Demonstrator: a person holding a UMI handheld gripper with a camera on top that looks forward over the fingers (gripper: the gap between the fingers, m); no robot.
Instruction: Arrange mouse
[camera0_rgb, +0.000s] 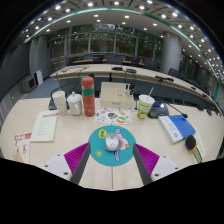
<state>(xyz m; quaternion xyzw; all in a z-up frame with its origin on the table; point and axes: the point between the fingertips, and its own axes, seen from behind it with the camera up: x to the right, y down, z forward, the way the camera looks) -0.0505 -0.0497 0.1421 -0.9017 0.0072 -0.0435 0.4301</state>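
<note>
the fingers of the gripper (111, 160) are spread wide, their magenta pads (76, 154) facing each other with a clear gap on both sides of what lies between them. between them, near the table's (25, 125) near edge, rests a round teal mat (95, 150), and on it sits the mouse (115, 143), pale grey-white, apart from both pads and carried by the mat alone. just beyond the mat lies a colourful sheet (113, 116) flat on the tabletop. further back, toward the table's left side, stand a white cup (59, 100), a pale jar (75, 103) and a tall red canister (88, 96), close together in a row. a paper cup with a green band (146, 105) stands to the right of the sheet. a blue notebook (178, 127) lies toward the table's right edge, and papers (43, 126) lie toward its left edge. behind the table stretch rows of desks (130, 75) in a large room with windows.
</note>
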